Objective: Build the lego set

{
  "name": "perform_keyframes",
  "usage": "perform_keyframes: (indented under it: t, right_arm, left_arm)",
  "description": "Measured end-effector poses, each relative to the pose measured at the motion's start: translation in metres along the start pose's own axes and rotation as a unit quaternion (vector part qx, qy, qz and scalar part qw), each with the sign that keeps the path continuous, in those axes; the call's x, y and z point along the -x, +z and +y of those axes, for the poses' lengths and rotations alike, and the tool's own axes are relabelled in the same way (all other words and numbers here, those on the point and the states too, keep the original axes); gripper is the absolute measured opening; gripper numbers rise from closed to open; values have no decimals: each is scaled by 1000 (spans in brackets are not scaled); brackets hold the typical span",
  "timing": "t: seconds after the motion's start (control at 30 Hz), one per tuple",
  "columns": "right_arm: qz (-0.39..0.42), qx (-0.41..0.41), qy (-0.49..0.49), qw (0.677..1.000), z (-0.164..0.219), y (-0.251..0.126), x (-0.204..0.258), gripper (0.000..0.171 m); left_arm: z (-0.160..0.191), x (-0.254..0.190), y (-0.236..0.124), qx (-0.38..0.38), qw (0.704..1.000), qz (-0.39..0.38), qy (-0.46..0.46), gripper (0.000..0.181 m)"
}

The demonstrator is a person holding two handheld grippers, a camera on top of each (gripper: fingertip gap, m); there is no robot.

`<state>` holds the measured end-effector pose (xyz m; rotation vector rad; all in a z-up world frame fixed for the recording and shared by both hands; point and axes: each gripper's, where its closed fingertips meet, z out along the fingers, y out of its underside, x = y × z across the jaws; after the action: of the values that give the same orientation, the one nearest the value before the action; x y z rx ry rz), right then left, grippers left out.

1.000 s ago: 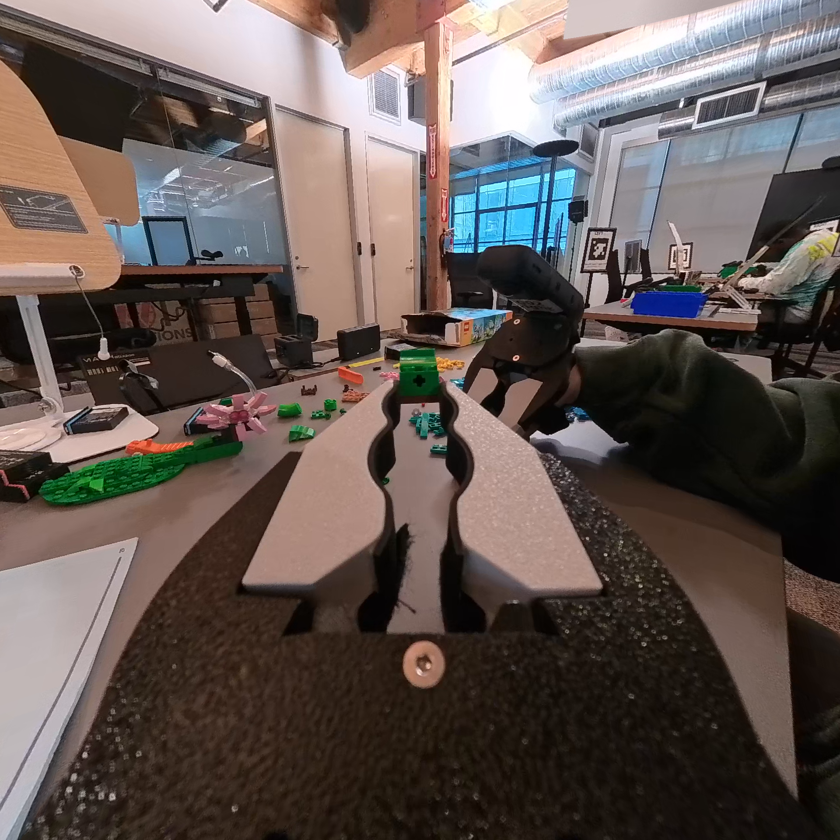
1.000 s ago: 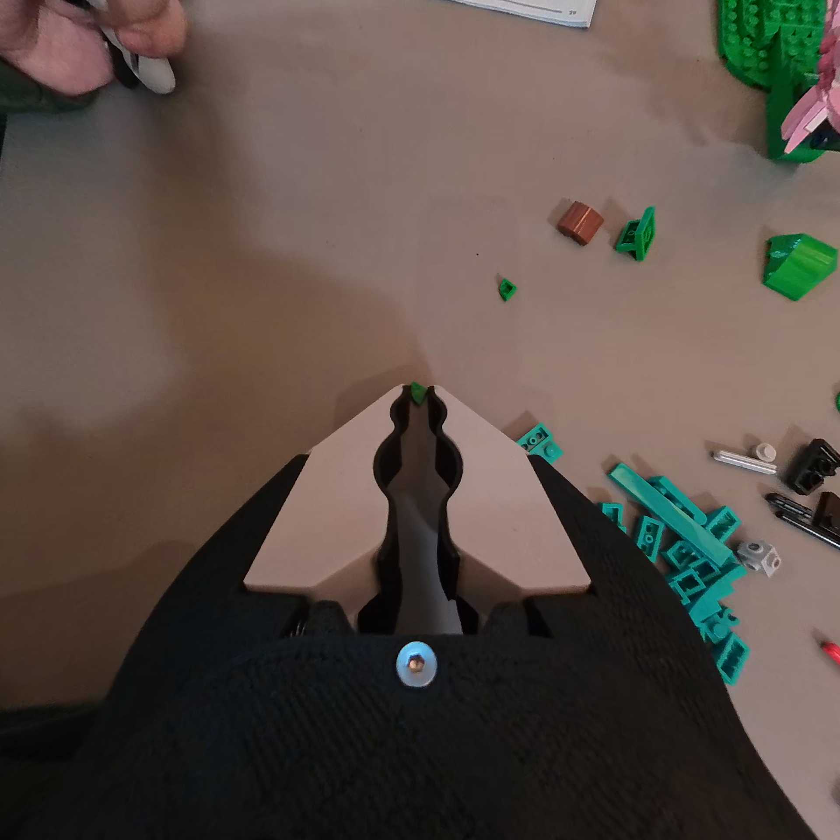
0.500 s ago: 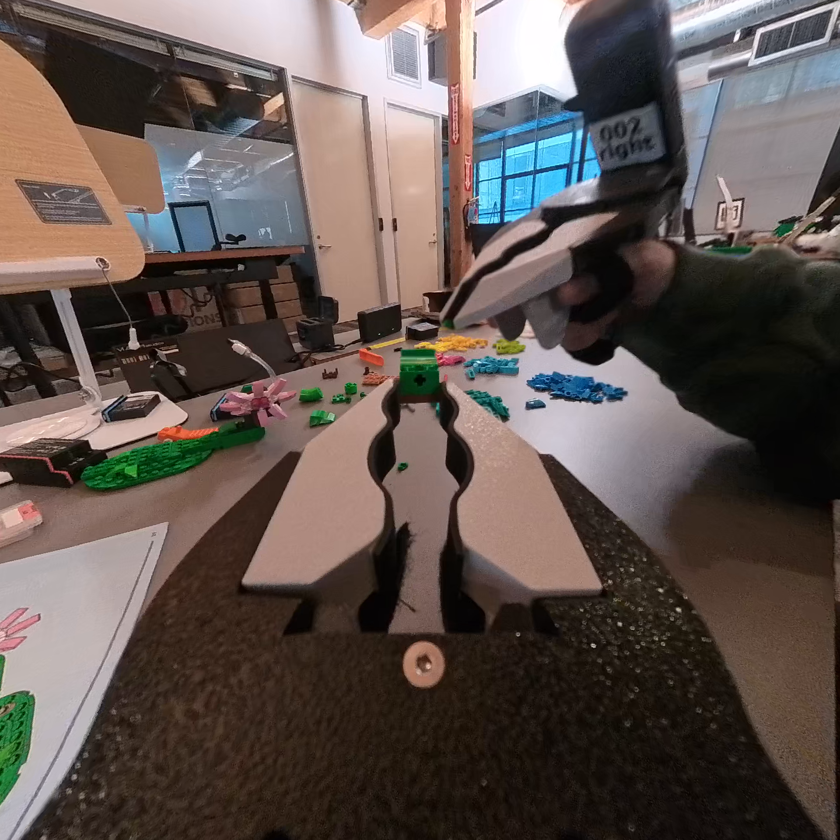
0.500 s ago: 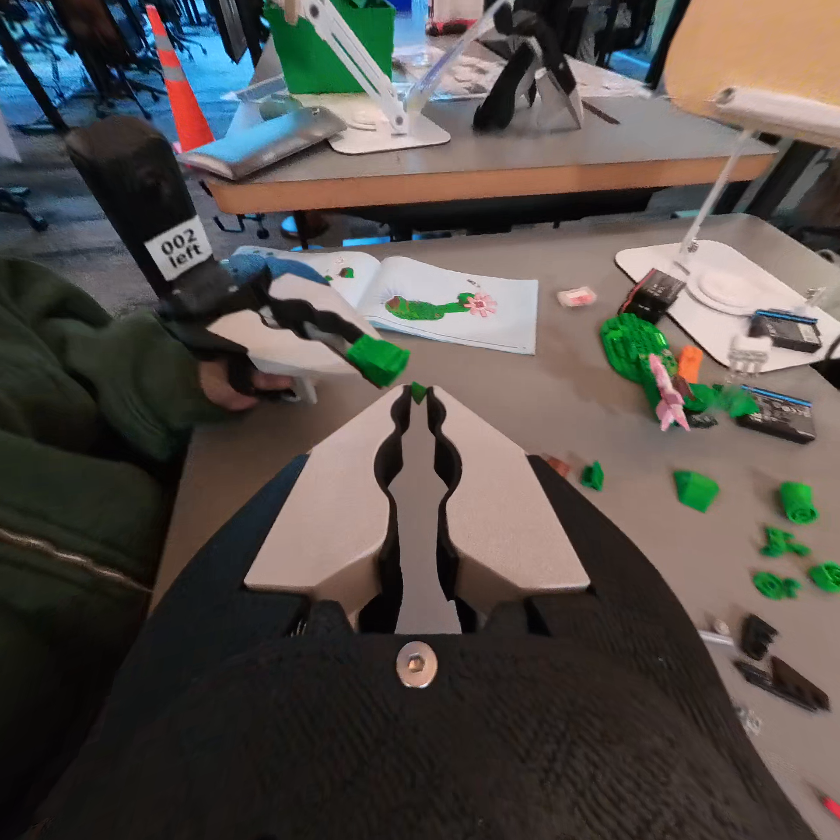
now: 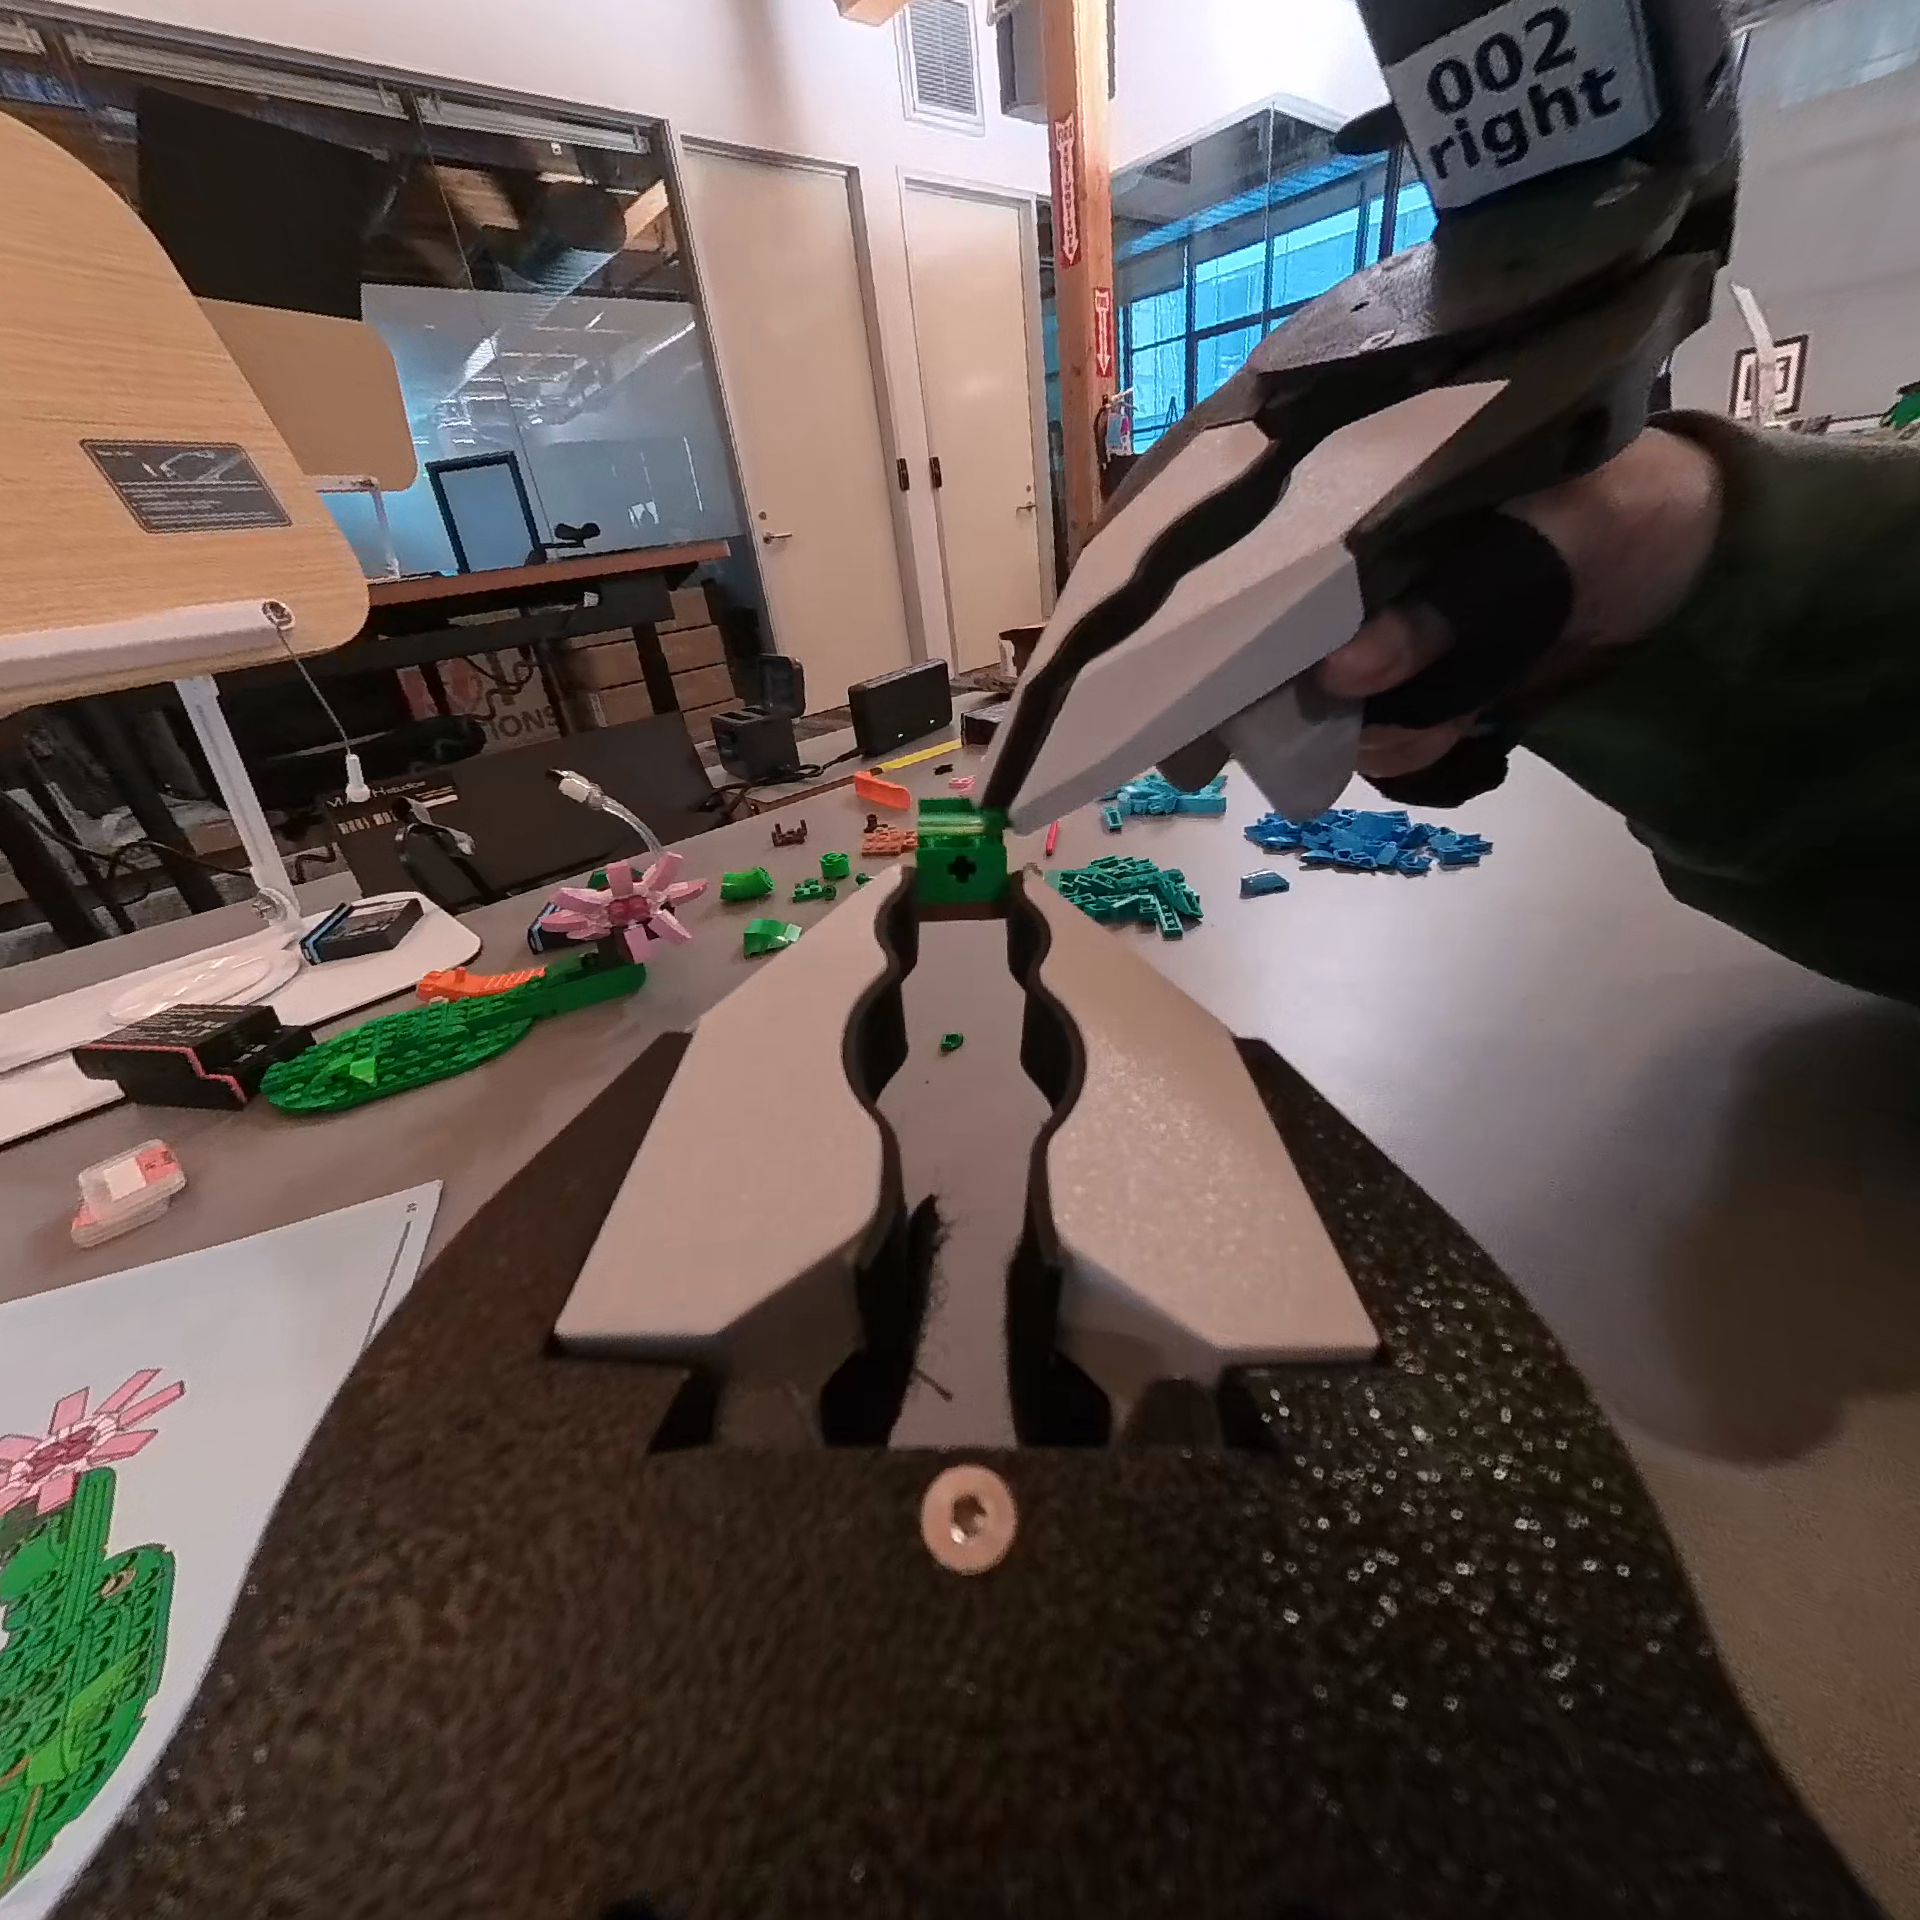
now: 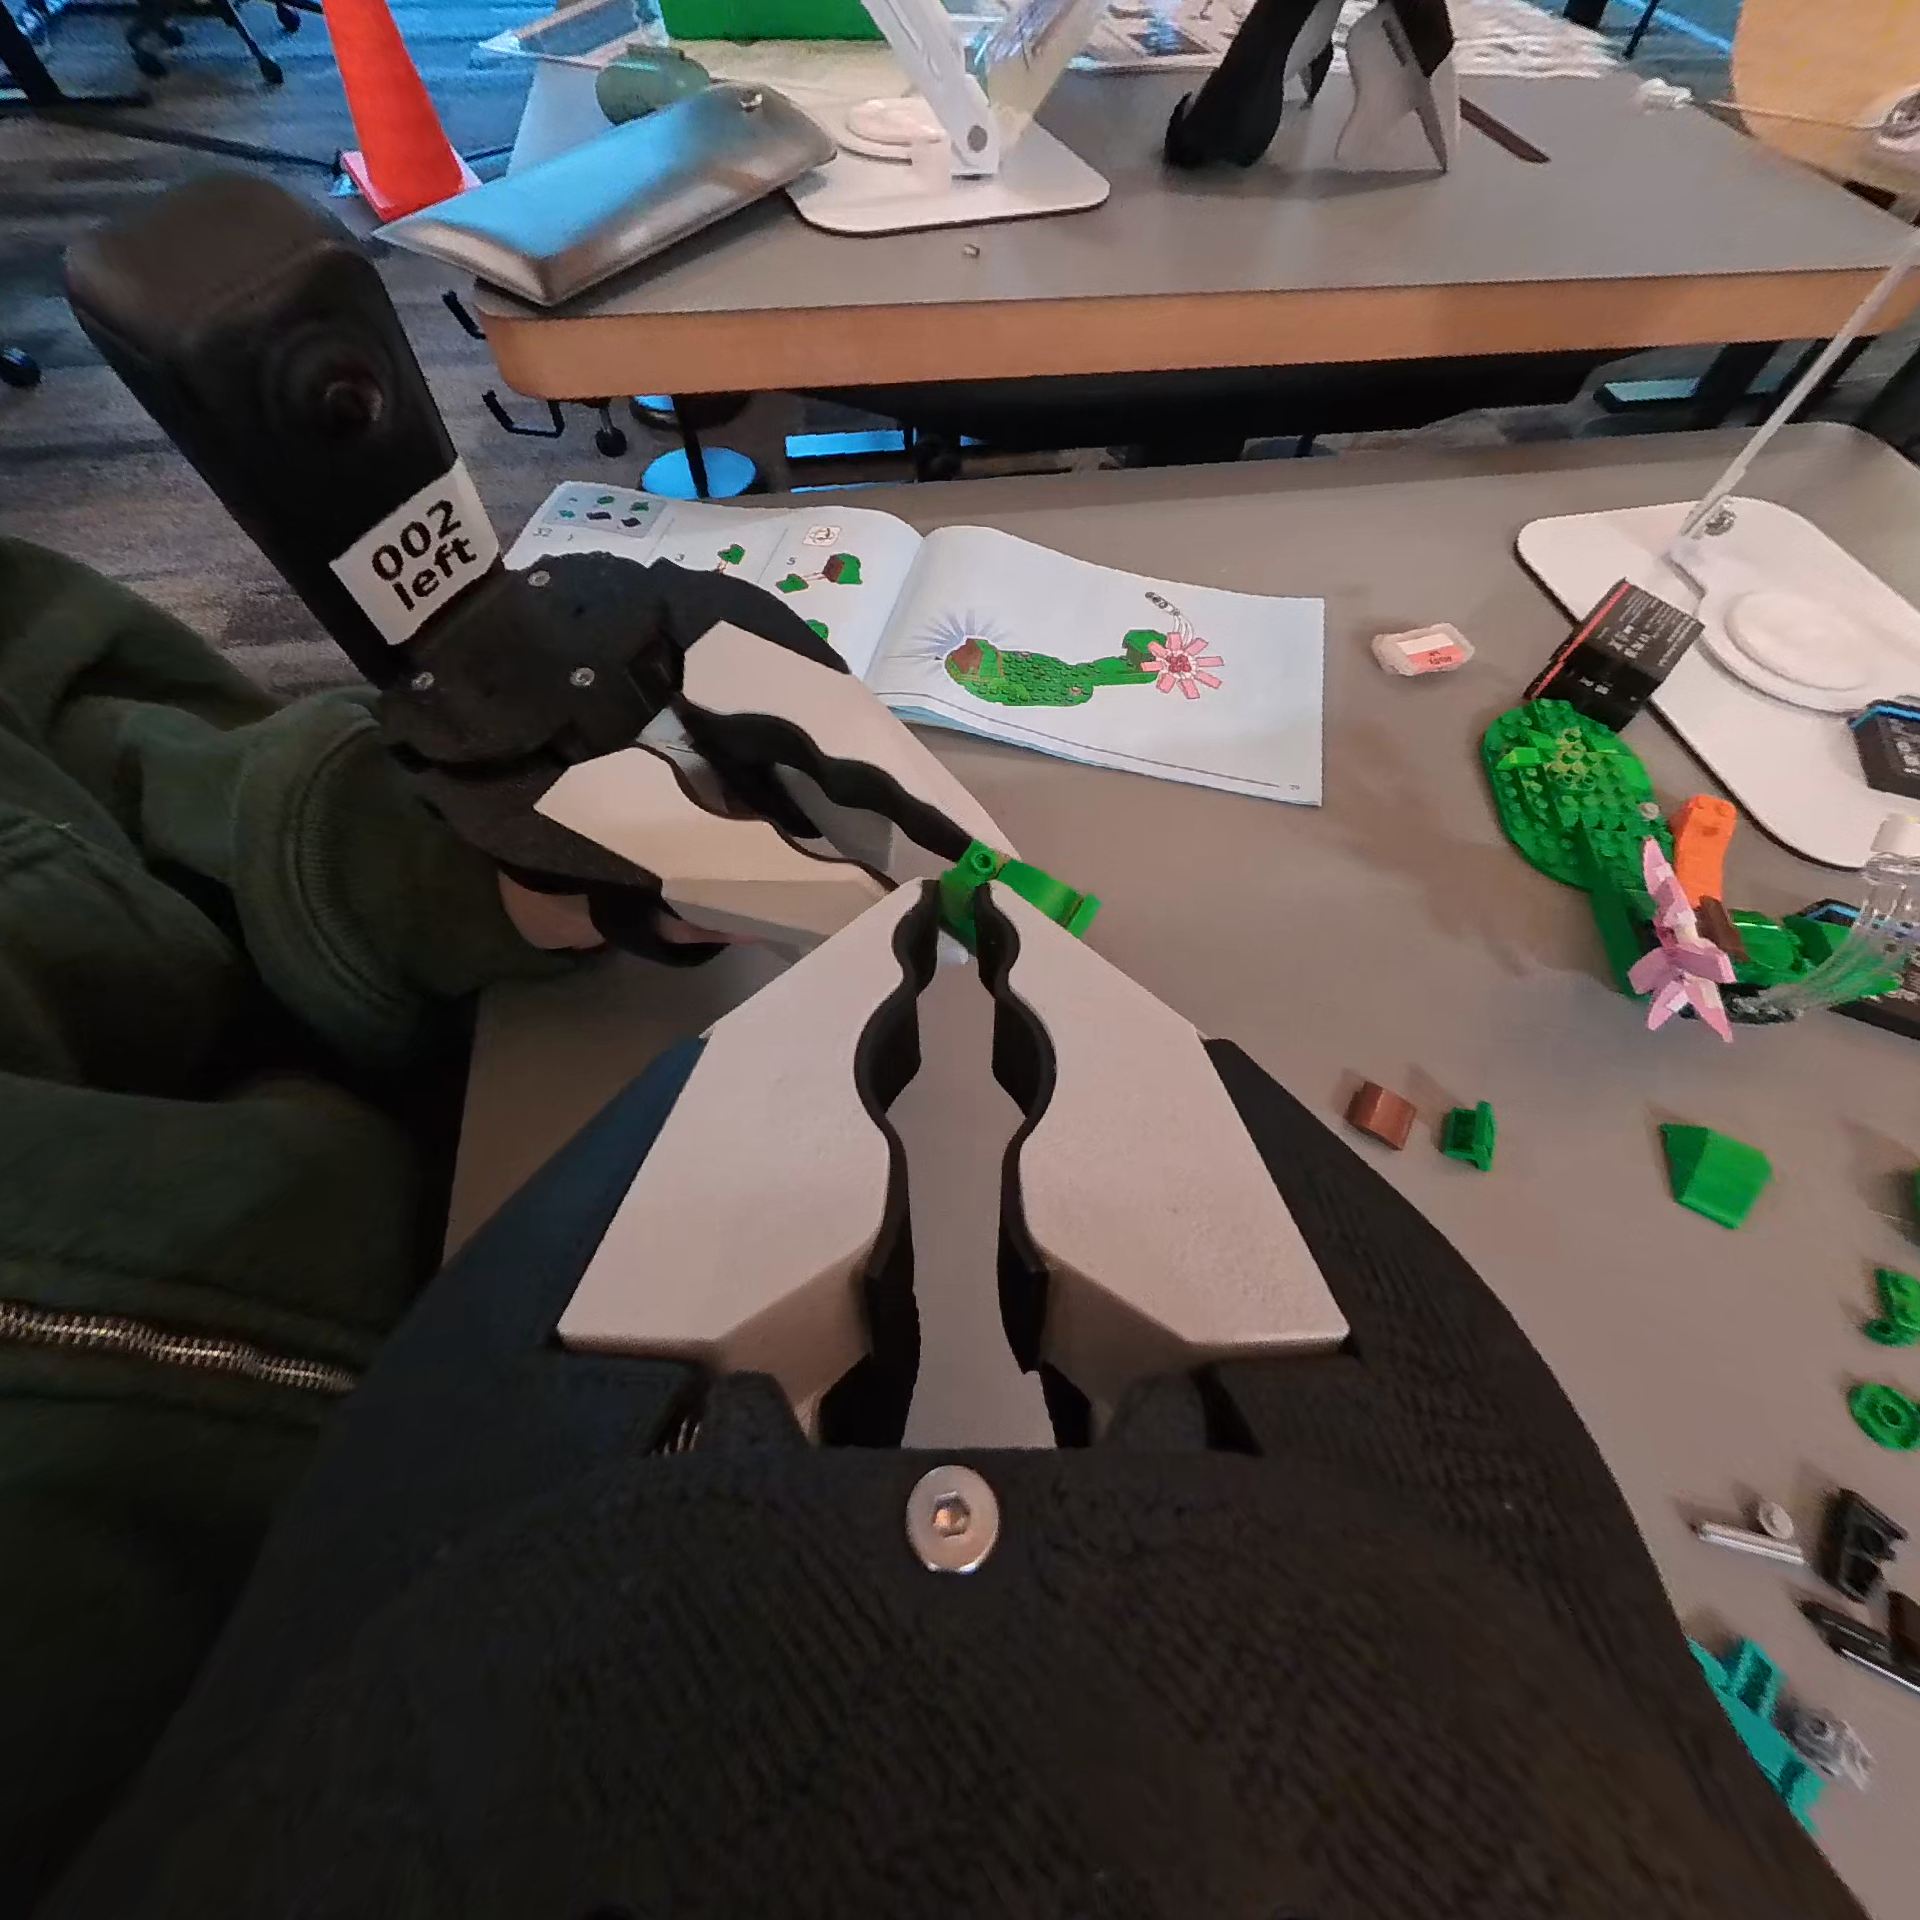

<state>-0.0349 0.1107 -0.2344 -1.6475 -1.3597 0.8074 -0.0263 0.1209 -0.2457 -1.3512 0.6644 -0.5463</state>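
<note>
My left gripper (image 5: 961, 883) is shut on a green block (image 5: 961, 871) and holds it above the grey table. My right gripper (image 6: 961, 906) is shut on a small green piece (image 6: 975, 864). In the left wrist view the right gripper (image 5: 992, 819) comes in from the upper right, and its tip touches the top of the green block. In the right wrist view the left gripper (image 6: 940, 862) comes in from the left with the green block (image 6: 1049, 896) at its tips, right against my right fingertips.
A flat green build (image 6: 1558, 800) with a pink flower (image 6: 1683, 956) lies to the right, beside a white stand base (image 6: 1787, 644). An open instruction booklet (image 6: 1091, 665) lies behind. Loose green (image 6: 1709, 1174), brown (image 6: 1382, 1114), teal (image 5: 1127, 894) and blue (image 5: 1351, 836) pieces lie scattered.
My right gripper has lifted from the table with the small green piece and swung over to the left gripper. The piece now meets the top of the green block.
</note>
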Motion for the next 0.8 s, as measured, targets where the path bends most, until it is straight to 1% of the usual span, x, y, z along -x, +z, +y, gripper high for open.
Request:
perform_keyframes:
  t: [0.53,0.8]
  right_arm:
    - [42,27,5,999,4,3,-4,5]
    - [42,37,3,998,6,3,-2,6]
  left_arm:
    - [3,1,0,15,999,-19,34,14]
    - [4,0,1,17,999,-17,36,14]
